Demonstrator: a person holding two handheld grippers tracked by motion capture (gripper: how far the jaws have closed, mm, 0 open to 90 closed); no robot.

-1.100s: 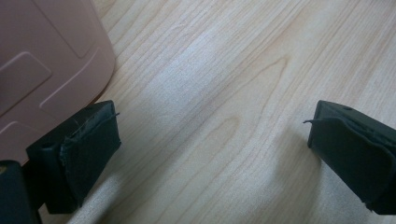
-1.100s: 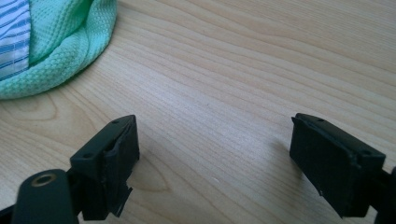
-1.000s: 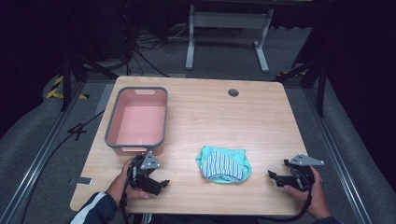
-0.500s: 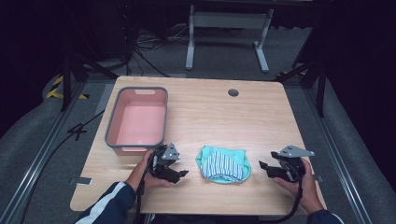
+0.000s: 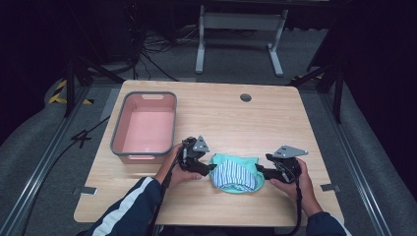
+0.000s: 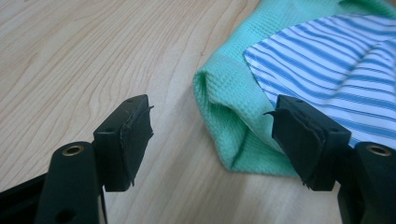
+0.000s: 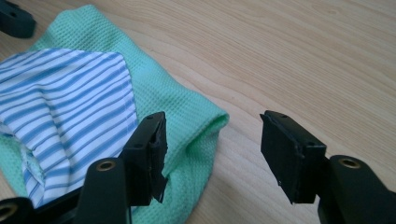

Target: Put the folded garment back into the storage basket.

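Sitting empty at far left of tabletop (image 5: 275,118): pink bin (image 5: 146,127), prob. the drop spot. Closing in from left: left tool (image 6: 212,135), jaws part-open and just narrowing round green cloth's (image 5: 235,173) folded edge, not pinching yet. Lying near-centre: that cloth w/ striped cloth (image 5: 237,175) on top. Approaching from right: right tool (image 7: 212,149), same state, straddling opposite fold, prob. for a two-sided lift.
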